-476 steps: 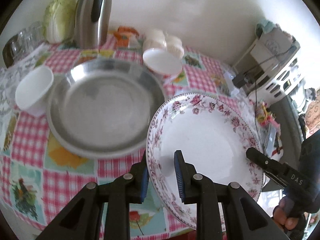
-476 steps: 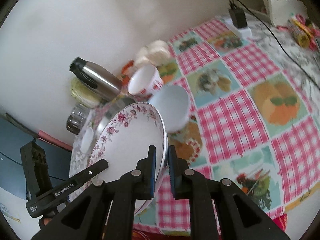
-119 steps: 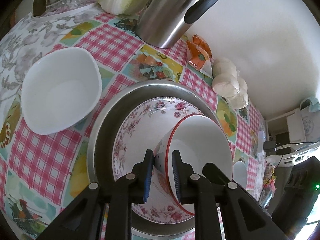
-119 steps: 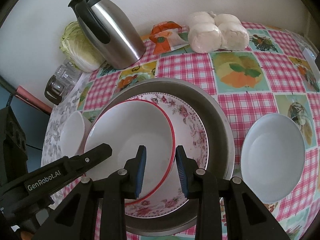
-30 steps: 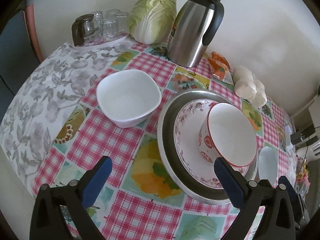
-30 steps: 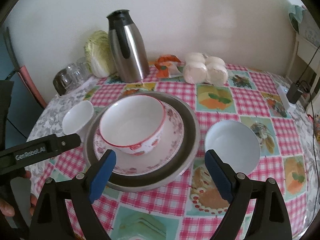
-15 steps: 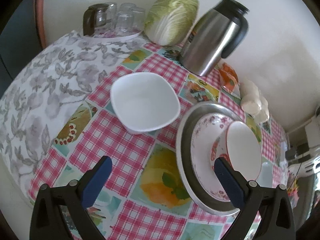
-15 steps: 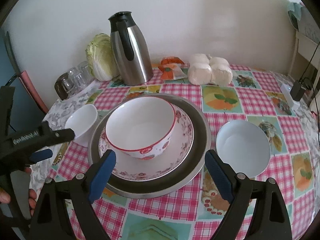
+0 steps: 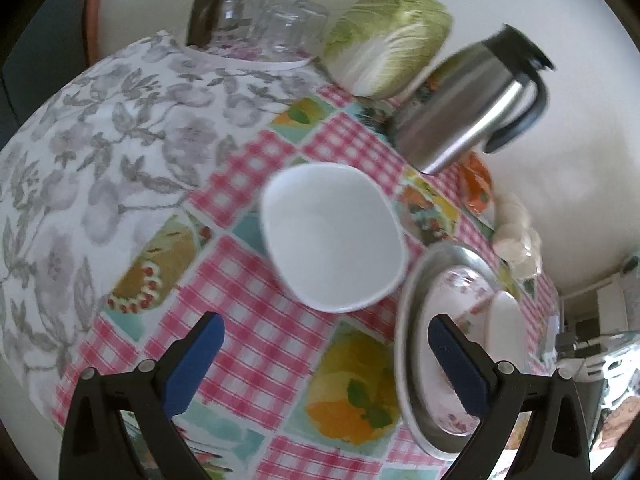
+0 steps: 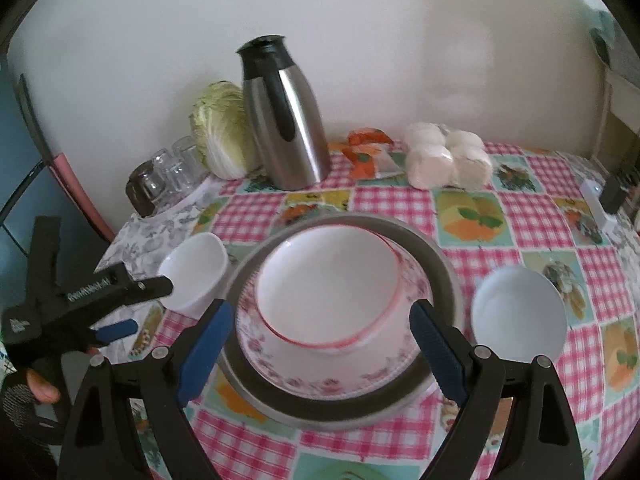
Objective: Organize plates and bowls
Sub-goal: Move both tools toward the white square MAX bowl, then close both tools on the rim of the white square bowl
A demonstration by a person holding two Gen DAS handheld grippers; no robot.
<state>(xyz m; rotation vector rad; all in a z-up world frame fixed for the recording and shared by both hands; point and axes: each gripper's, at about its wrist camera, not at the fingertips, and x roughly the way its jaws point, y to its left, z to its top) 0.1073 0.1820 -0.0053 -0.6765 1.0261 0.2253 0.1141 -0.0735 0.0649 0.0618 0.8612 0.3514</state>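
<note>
Red-rimmed bowl (image 10: 326, 280) stacked on flowered plate (image 10: 320, 376) in metal pan (image 10: 438, 256); two white bowls (image 9: 332, 236) unstacked; left gripper (image 9: 326, 354) and right gripper (image 10: 320, 338) wide, empty.

You have three bowls on the table: one squarish white bowl (image 10: 195, 270) at the left, one red-rimmed bowl (image 10: 330, 280) in the middle, one round white bowl (image 10: 519, 312) at the right. Plates: two, stacked, one floral plate (image 10: 320, 376) inside one metal plate (image 10: 440, 264). One steel thermos jug (image 10: 286, 116) at the far side. One cabbage (image 10: 218, 136) to its left. Clear glasses (image 10: 172, 172) at far left: several, exact count unreadable. White buns (image 10: 446, 160) in one pack at far right: four visible. One orange packet (image 10: 366, 150). Two grippers: left gripper (image 9: 324, 354) and right gripper (image 10: 320, 338), two blue-padded fingers each.
</note>
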